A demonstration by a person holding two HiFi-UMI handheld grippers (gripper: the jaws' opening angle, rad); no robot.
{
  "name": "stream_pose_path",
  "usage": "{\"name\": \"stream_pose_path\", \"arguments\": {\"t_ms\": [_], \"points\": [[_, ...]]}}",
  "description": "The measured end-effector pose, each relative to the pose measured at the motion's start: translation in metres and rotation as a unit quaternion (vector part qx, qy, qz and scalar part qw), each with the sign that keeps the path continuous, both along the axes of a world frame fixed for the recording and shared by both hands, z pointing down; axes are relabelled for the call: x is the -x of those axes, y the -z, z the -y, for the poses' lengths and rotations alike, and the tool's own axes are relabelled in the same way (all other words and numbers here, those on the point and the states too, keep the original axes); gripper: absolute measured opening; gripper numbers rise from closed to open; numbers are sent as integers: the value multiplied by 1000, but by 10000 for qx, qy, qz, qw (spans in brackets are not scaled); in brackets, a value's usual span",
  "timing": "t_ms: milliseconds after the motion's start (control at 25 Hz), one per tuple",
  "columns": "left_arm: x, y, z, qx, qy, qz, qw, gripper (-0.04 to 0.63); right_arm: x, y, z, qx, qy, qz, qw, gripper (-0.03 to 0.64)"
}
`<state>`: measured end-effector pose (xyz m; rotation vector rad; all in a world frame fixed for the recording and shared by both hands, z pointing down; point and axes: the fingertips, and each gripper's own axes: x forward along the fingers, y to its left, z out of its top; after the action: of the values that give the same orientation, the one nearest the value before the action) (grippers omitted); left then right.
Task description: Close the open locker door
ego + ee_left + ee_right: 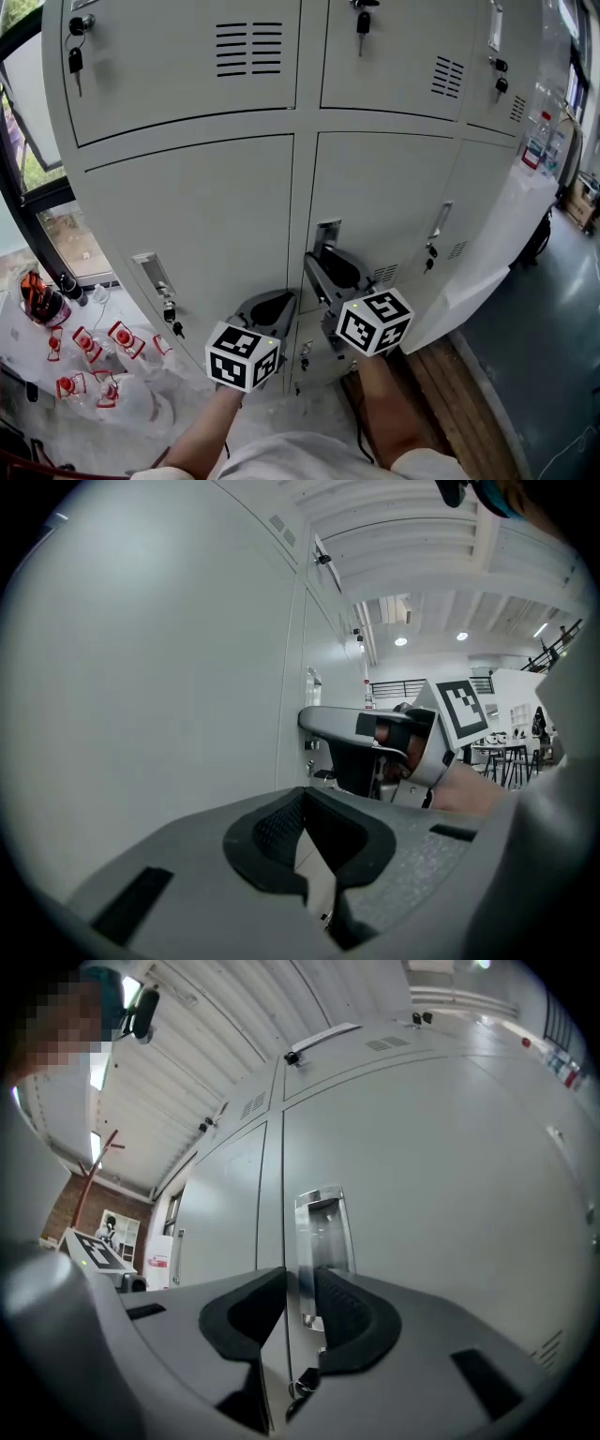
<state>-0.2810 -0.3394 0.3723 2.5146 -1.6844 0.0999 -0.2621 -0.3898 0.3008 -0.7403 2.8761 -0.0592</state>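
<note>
Task's thing = the lower middle locker door, dead centre of the head view. It sits pretty much flush w/ the cabinet front, so imo the closing is nearly done. Can't tell if it's latched tho.

Right tongs are right up against that door's left edge, released, w/ a clear gap between the tips. In the right gripper view they straddle the bottom end of the chrome recessed handle and the seam next to it. No real pinch that I can see. My guess why they sit there: the handle side is the free edge of the door, so a push there drives it home best, and parted tips give a wider contact.

Left tongs are lower left of centre in the head view, aimed at the neighbouring lower left door. Tips look clenched together w/ nothing between them, and only a sliver of grey panel shows through further back. Prob parked there just to stay clear of the right one, since this job only needs one pusher.

Next step, as a guess: a firm press at the handle edge, then check the seam is even top to bottom.
</note>
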Motion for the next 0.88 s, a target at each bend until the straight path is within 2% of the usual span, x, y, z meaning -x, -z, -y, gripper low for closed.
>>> {"name": "stream_pose_path", "arguments": {"t_ms": [560, 880], "points": [[-12, -4, 5, 27, 1, -57, 10000, 6, -3, 1, -4, -277, -85, -238, 9993, 104], [-22, -1, 9, 57, 103, -205, 9997, 6, -28, 1, -4, -227, -227, -281, 9991, 103]]}}
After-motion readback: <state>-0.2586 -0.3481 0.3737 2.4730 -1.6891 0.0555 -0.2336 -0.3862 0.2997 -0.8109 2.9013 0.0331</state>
